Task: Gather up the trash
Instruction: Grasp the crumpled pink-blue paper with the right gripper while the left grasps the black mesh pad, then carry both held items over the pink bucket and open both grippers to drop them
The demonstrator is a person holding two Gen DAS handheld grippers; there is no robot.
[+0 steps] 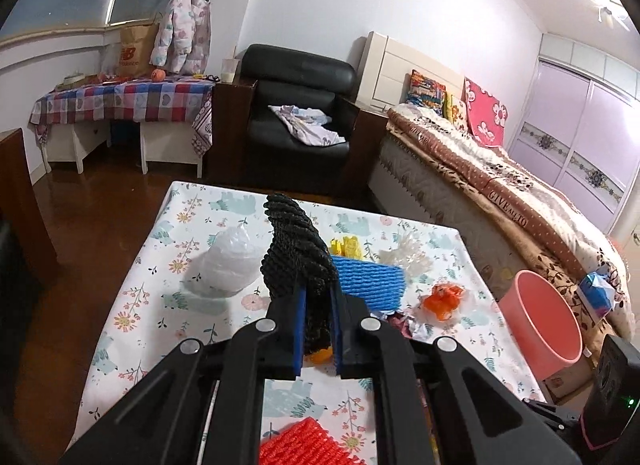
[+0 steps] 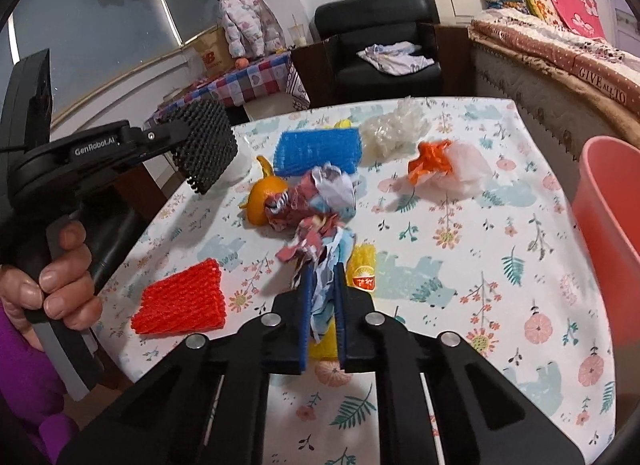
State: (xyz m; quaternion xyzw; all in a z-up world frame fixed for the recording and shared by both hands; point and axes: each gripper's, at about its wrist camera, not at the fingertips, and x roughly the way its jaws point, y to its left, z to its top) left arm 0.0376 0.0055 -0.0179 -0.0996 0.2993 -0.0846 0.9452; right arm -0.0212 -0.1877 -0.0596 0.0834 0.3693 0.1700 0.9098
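My left gripper (image 1: 318,293) is shut on a black foam net (image 1: 296,249), held up above the floral table (image 1: 132,305). The right wrist view shows that same gripper (image 2: 172,135) at the left with the black net (image 2: 204,145) sticking out of it. My right gripper (image 2: 324,277) is shut on a wad of crumpled printed paper (image 2: 308,205) that stretches away from the pads over the table. A pink bin (image 2: 608,201) stands off the table's right edge, its open mouth also in the left wrist view (image 1: 540,325).
On the table lie a blue foam net (image 2: 318,153), a red foam net (image 2: 182,299), a yellow foam net (image 2: 360,269), orange peel (image 2: 262,197), white crumpled plastic (image 2: 394,127), an orange-and-white bag (image 2: 440,165) and a clear plastic bag (image 1: 228,261). A bed (image 1: 500,185) is beyond the bin.
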